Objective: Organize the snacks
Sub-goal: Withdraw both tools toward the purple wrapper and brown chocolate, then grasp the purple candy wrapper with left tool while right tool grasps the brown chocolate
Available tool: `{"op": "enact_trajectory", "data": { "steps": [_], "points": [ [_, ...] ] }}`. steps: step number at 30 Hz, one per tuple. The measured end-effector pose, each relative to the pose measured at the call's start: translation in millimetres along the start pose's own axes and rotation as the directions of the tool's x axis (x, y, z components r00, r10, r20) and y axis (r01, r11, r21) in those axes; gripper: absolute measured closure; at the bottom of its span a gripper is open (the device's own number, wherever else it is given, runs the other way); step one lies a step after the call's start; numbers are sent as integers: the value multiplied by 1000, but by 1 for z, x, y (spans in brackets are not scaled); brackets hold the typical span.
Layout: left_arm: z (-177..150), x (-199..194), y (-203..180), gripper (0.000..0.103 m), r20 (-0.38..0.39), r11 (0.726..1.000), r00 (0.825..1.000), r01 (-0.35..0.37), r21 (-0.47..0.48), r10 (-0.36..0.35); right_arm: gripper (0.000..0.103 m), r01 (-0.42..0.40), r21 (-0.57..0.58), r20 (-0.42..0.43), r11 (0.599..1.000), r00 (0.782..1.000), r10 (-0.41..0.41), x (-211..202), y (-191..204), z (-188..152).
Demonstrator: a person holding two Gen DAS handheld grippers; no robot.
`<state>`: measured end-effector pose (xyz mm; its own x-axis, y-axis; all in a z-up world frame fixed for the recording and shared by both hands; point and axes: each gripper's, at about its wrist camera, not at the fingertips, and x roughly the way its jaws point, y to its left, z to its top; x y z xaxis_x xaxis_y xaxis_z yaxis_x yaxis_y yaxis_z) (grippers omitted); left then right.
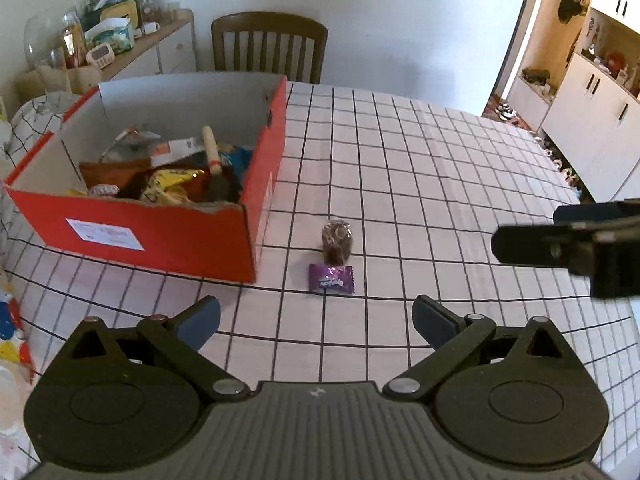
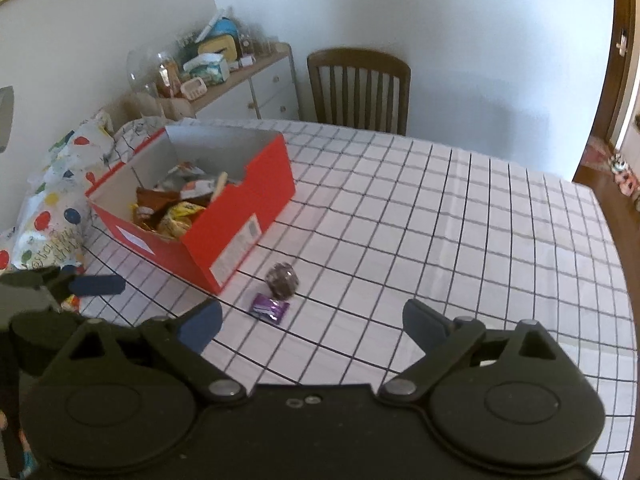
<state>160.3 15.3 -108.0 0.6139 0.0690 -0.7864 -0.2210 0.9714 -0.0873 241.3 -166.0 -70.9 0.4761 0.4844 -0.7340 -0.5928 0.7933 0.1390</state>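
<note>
A red cardboard box (image 1: 160,236) holding several snack packets stands on the checked tablecloth, also in the right wrist view (image 2: 236,236). Just right of it lie a brown wrapped round snack (image 1: 337,240) (image 2: 283,279) and a purple candy wrapper (image 1: 331,279) (image 2: 271,307), touching or nearly so. My left gripper (image 1: 316,322) is open and empty, just short of the purple wrapper. My right gripper (image 2: 312,326) is open and empty, hovering near the same two snacks. The right gripper's side shows at the left wrist view's right edge (image 1: 568,244).
A wooden chair (image 1: 269,46) stands at the table's far side. A cluttered sideboard (image 1: 120,48) is at the back left. A spotted bag (image 2: 56,208) lies left of the box. White cupboards (image 1: 592,120) stand at the right.
</note>
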Motion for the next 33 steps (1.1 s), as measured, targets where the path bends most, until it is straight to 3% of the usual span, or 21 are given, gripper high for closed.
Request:
{"op": "enact_trajectory", "data": {
  "steps": [7,15,23,33],
  "points": [
    [-12,27,-16,0,-14,999,1000,1,37,-1,11,-27,26,-67,999,997,28,33,-19,5],
    [-15,58,-26,1,6,999,1000,-13,44,12,21,-80,4,-140,997,987,79,78,-15,19],
    [-6,81,-28,2,11,1000,1000,-5,12,5,33,-156,3,-222,988,963,152,124,-1,37],
    [-6,99,-31,24,14,997,999,-38,60,37,49,-212,101,-338,972,912,234,168,0,45]
  ]
}}
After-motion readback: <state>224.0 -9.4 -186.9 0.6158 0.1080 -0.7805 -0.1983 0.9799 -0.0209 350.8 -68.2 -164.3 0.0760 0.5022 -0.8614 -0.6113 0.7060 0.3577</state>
